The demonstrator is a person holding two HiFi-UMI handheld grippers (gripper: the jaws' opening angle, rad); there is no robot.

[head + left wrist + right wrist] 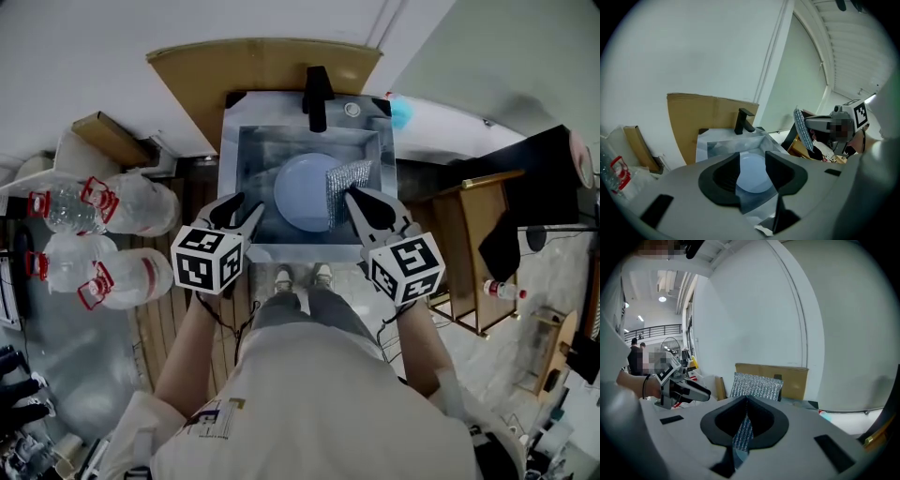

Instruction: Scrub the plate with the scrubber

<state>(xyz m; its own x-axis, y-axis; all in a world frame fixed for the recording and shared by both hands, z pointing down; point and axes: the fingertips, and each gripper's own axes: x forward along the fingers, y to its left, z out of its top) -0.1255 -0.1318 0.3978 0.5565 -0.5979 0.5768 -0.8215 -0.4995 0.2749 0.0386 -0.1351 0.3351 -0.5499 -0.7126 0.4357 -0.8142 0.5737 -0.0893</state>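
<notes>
Right tool (350, 195) clamps scrubber (349, 176) at right edge of plate (300, 192).

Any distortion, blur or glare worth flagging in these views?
Head view: evenly lit and sharp, no glare on the plate. Left gripper view: fisheye bends the wall lines, corners black. Right gripper view: same; the scrubber is sharp.

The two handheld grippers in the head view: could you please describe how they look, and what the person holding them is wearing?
The left gripper and the right gripper look alike: pale grey moulded bodies that taper to black, pointed jaw pads. Each carries a white marker cube printed with black square patterns. The person wears a beige short-sleeved shirt, so the forearms are uncovered.
</notes>
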